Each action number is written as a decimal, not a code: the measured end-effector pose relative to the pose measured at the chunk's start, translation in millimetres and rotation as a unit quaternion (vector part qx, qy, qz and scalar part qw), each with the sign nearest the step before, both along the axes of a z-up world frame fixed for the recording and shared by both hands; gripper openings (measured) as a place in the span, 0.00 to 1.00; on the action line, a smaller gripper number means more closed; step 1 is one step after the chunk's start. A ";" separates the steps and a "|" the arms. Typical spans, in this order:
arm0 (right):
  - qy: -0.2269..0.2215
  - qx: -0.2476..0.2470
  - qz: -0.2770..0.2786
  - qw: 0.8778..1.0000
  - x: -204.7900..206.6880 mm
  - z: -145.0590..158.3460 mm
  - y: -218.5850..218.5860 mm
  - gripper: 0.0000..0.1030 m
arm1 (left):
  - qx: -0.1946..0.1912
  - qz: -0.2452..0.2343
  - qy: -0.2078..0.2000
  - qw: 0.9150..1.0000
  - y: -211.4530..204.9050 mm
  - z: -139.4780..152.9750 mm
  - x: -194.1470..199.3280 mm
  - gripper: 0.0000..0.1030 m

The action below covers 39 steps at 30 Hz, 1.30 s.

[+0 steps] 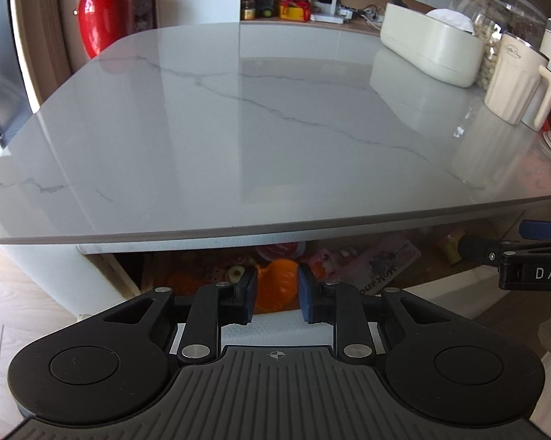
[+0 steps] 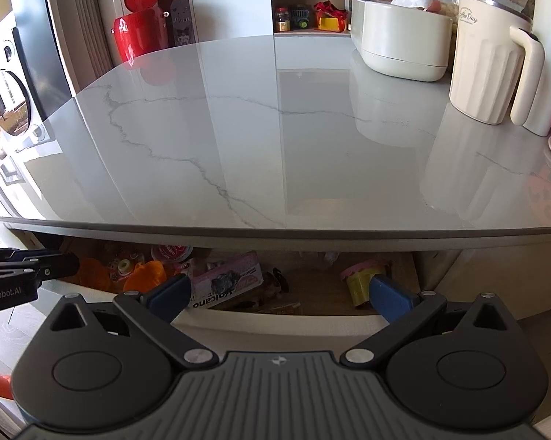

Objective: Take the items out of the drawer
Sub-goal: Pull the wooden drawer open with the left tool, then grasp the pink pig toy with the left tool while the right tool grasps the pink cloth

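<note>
Two tools hover before the open drawer [image 2: 312,293] under the grey marbled surface [image 2: 275,139], whose overhang hides the drawer's back. The drawer's long axis runs left to right. Inside lie a pink "Volcano" packet [image 2: 227,282], orange wrappers [image 2: 145,275] and a yellow cup [image 2: 360,286]. The left tool [image 1: 276,295] gapes narrowly, empty; the right tool [image 2: 279,293] is spread wide, empty.
</note>
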State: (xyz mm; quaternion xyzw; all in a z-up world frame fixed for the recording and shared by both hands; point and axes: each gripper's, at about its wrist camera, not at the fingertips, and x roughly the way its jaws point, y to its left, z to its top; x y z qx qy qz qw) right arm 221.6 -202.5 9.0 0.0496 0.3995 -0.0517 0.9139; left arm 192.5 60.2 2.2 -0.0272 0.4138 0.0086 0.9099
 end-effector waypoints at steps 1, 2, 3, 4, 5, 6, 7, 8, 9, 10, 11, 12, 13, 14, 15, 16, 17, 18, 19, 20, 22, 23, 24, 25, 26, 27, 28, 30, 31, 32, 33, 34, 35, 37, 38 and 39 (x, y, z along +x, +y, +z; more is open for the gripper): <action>0.001 -0.004 -0.009 1.000 4.4 -1.2 -0.9 1.00 | -0.001 0.004 0.004 1.000 -0.1 -1.1 2.3 0.25; 0.006 -0.005 -0.011 1.000 9.4 -3.1 -1.9 1.00 | -0.005 0.008 0.008 1.000 0.7 -1.8 4.2 0.25; 0.017 -0.004 -0.010 1.000 12.5 -6.1 -1.7 1.00 | -0.014 0.015 0.013 1.000 2.5 -2.1 5.9 0.25; 0.031 -0.001 -0.008 0.999 14.5 -9.7 -1.1 1.00 | -0.021 0.020 0.019 0.999 4.7 -1.8 5.7 0.25; 0.022 -0.005 -0.008 1.000 12.7 -10.1 -0.4 1.00 | -0.021 0.020 0.021 0.999 4.7 -1.7 5.9 0.25; 0.020 -0.006 -0.007 1.000 11.1 -10.4 0.1 1.00 | -0.020 0.019 0.025 0.999 5.7 -1.5 4.4 0.25; 0.021 -0.005 -0.007 1.000 10.5 -10.4 -0.3 1.00 | -0.020 0.019 0.027 0.999 5.6 -1.4 3.6 0.25; 0.025 -0.002 -0.006 1.000 10.5 -10.1 -1.0 1.00 | -0.019 0.017 0.029 0.999 5.4 -1.0 2.0 0.25; 0.028 0.001 -0.004 1.000 10.2 -9.9 -1.7 1.00 | -0.019 0.014 0.032 0.999 5.5 -0.9 0.2 0.25; 0.032 0.004 -0.002 0.999 9.3 -10.0 -2.9 1.00 | -0.020 0.011 0.036 0.999 6.2 -0.5 -2.5 0.25; 0.035 0.008 0.001 0.999 8.5 -10.0 -3.9 1.00 | -0.021 0.008 0.039 0.999 6.6 -0.2 -4.3 0.25; 0.041 0.014 0.005 0.999 9.0 -9.6 -6.0 1.00 | -0.023 0.001 0.047 0.999 7.4 0.3 -8.5 0.25; 0.047 0.020 0.009 0.999 6.8 -9.9 -7.3 1.00 | -0.025 -0.003 0.053 0.998 7.7 0.6 -11.1 0.25; 0.054 0.026 0.012 0.998 5.4 -9.9 -8.7 1.00 | -0.030 -0.009 0.062 0.998 8.4 1.3 -15.3 0.25; 0.065 0.034 0.017 0.997 2.9 -9.9 -10.5 1.00 | -0.038 -0.014 0.072 0.997 9.7 1.4 -20.2 0.26; 0.078 0.043 0.021 0.996 -0.9 -10.2 -12.1 1.00 | -0.045 -0.019 0.082 0.995 10.6 1.3 -25.7 0.26; 0.090 0.052 0.025 0.994 -4.6 -10.4 -13.6 1.00 | -0.051 -0.026 0.090 0.994 11.2 1.4 -32.8 0.26; 0.101 0.061 0.030 0.993 -9.9 -10.8 -15.0 1.00 | -0.055 -0.033 0.096 0.993 10.3 1.0 -40.5 0.26; 0.109 0.063 0.034 0.991 -17.9 -11.1 -14.2 1.00 | -0.055 -0.040 0.100 0.993 8.6 1.0 -49.9 0.26; 0.115 0.065 0.033 0.991 -25.6 -11.0 -13.0 1.00 | -0.053 -0.049 0.103 0.992 6.2 1.1 -59.0 0.26; 0.120 0.066 0.031 0.990 -44.5 -10.9 -9.4 1.00 | -0.048 -0.067 0.113 0.990 1.0 2.3 -76.5 0.26; 0.122 0.067 0.031 0.990 -53.9 -11.1 -7.3 1.00 | -0.047 -0.070 0.116 0.990 0.9 2.2 -81.5 0.26; 0.125 0.068 0.031 0.989 -62.0 -11.1 -6.0 1.00 | -0.046 -0.073 0.120 0.989 0.9 2.1 -89.1 0.25; 0.128 0.069 0.029 0.989 -70.5 -11.1 -4.3 1.00 | -0.047 -0.076 0.124 0.988 -0.1 1.0 -94.7 0.25; 0.132 0.070 0.028 0.988 -78.0 -11.0 -2.5 1.00 | -0.041 -0.073 0.109 0.990 -0.2 3.2 -100.5 0.25; 0.125 0.063 0.028 0.990 -83.8 -9.9 -1.1 1.00 | -0.029 -0.072 0.099 0.992 -2.8 4.0 -103.0 0.25; 0.109 0.060 0.029 0.992 -88.6 -8.3 -1.0 1.00 | -0.022 -0.073 0.095 0.993 -4.4 4.6 -103.2 0.25; 0.114 0.063 0.029 0.991 -87.8 -6.0 -1.9 1.00 | -0.017 -0.083 0.095 0.992 -5.8 5.7 -99.1 0.16; 0.119 0.065 0.027 0.990 -86.0 -6.1 -2.7 1.00 | -0.021 -0.087 0.096 0.991 -5.4 5.7 -96.7 0.15; 0.122 0.066 0.026 0.990 -84.1 -6.3 -4.5 1.00 | -0.024 -0.087 0.099 0.991 -4.0 5.0 -93.6 0.15; 0.123 0.067 0.026 0.990 -84.2 -5.5 -3.5 1.00 | -0.031 -0.084 0.103 0.991 -4.5 4.1 -88.4 0.15; 0.124 0.067 0.026 0.990 -84.6 -5.3 -1.0 1.00 | -0.037 -0.081 0.105 0.990 -2.7 3.4 -87.5 0.15; 0.125 0.067 0.025 0.990 -86.0 -4.4 -2.6 1.00 | -0.044 -0.078 0.107 0.990 -1.7 1.4 -85.6 0.15; 0.130 0.064 0.021 0.989 -84.2 -6.5 1.3 1.00 | -0.047 -0.083 0.113 0.989 -2.3 -2.3 -80.0 0.15; 0.133 0.062 0.019 0.989 -83.0 -9.2 1.3 1.00 | -0.045 -0.087 0.116 0.988 -3.0 -3.8 -78.4 0.15; 0.136 0.060 0.018 0.989 -82.5 -9.5 1.6 1.00 | -0.044 -0.092 0.117 0.988 -3.2 -4.2 -77.4 0.15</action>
